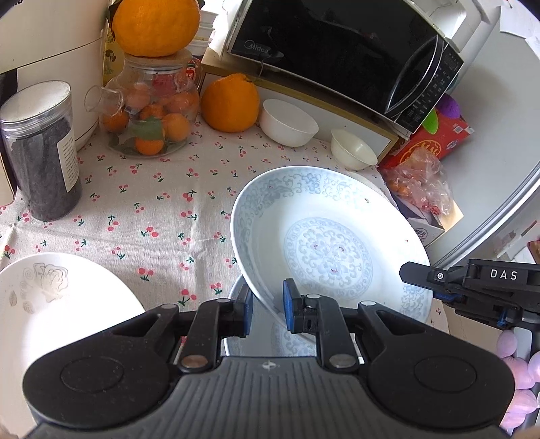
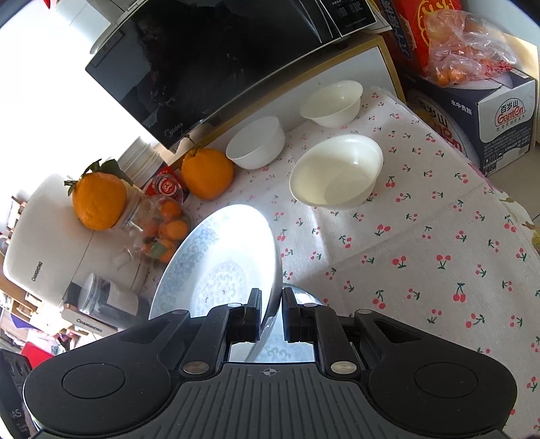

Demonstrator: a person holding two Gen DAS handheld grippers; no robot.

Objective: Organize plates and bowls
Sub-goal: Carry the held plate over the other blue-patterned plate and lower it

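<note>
Both the left gripper [image 1: 268, 309] and right gripper [image 2: 271, 315] pinched opposite rims of the tilted blue-patterned plate [image 1: 329, 243] above another plate [image 1: 256, 341]; thin rim grips could slip, dropping it.

On the cherry-print tablecloth [image 2: 422, 236] stand three plain white round bowls [image 2: 337, 169] [image 2: 256, 141] [image 2: 332, 99]. Three plates show: two blue-patterned white porcelain plates [image 1: 330, 236] [image 1: 249, 341] and one white plate with a grey rose print [image 1: 50, 304]. Two large oranges [image 1: 229, 101] [image 1: 155, 25].
</note>
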